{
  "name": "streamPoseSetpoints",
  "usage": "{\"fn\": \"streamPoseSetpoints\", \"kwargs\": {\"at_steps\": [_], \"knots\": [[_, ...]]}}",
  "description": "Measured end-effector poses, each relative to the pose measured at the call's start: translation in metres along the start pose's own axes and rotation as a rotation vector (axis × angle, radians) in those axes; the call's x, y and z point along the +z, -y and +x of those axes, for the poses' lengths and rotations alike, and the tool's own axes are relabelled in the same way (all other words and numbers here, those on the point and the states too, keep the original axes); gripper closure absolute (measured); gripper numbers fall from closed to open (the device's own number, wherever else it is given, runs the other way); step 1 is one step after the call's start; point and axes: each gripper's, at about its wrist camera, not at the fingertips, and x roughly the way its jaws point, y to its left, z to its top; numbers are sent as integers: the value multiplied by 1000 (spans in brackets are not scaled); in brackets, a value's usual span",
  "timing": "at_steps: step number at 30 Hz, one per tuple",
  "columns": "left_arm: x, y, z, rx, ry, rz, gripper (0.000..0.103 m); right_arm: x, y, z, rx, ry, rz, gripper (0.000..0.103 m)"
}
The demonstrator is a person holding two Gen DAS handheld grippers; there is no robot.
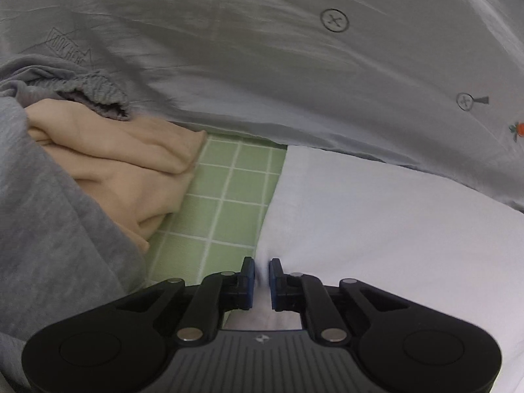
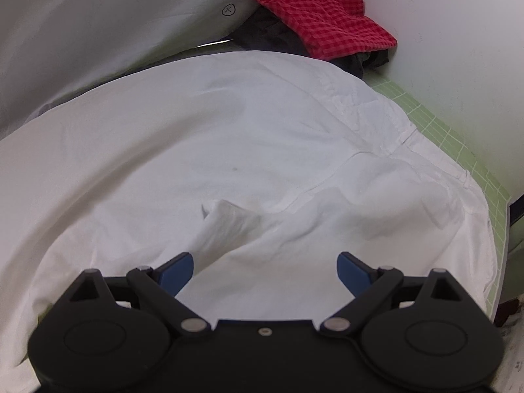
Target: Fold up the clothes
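A white garment (image 2: 229, 137) lies spread over the green checked sheet (image 1: 226, 193); it also shows in the left wrist view (image 1: 376, 216). My left gripper (image 1: 262, 281) is shut on the white garment's edge, a pinch of cloth between its blue pads. My right gripper (image 2: 265, 268) is open above the white garment, just behind a raised fold (image 2: 226, 226) that lies near its left fingertip (image 2: 178, 270).
A peach garment (image 1: 114, 160) and a grey garment (image 1: 49, 222) lie left of the white one. A grey printed duvet (image 1: 262, 49) runs along the back. A red checked cloth (image 2: 324, 23) on dark clothes sits in the far corner by a white wall (image 2: 458, 65).
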Motion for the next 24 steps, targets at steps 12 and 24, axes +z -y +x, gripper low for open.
{"fn": "streamPoseSetpoints", "kwargs": {"at_steps": [12, 24], "knots": [[9, -15, 5, 79, -1, -33, 99, 1, 6, 0, 17, -3, -3, 8], [-19, 6, -101, -38, 61, -102, 29, -7, 33, -19, 136, 45, 50, 8]]}}
